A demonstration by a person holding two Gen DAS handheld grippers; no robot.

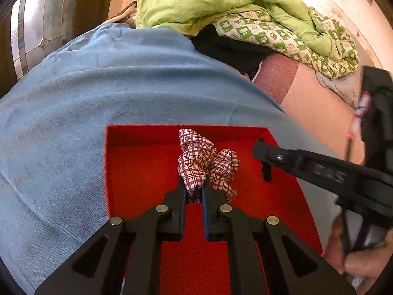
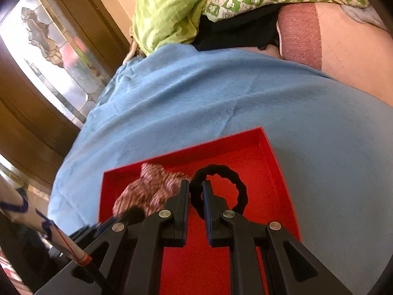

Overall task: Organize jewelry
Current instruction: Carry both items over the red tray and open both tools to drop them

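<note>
A red tray (image 1: 137, 172) lies on a blue cloth. My left gripper (image 1: 195, 191) is shut on a red-and-white checked scrunchie (image 1: 203, 159), which hangs over the tray's middle. In the right wrist view my right gripper (image 2: 195, 189) is shut on a black hair tie (image 2: 235, 184), a ring held over the red tray (image 2: 270, 172). The checked scrunchie (image 2: 152, 189) shows blurred just left of it. The right gripper (image 1: 264, 158) also reaches in from the right in the left wrist view, with the black tie (image 1: 267, 172) dangling from its tip.
The blue cloth (image 1: 110, 86) covers a bed. A green quilt (image 1: 221, 5) and a dark garment (image 1: 228, 49) are piled at the back, on a pink sheet (image 1: 314, 108). A stained-glass door (image 2: 54, 56) stands at the left. A hand (image 1: 363, 263) shows at lower right.
</note>
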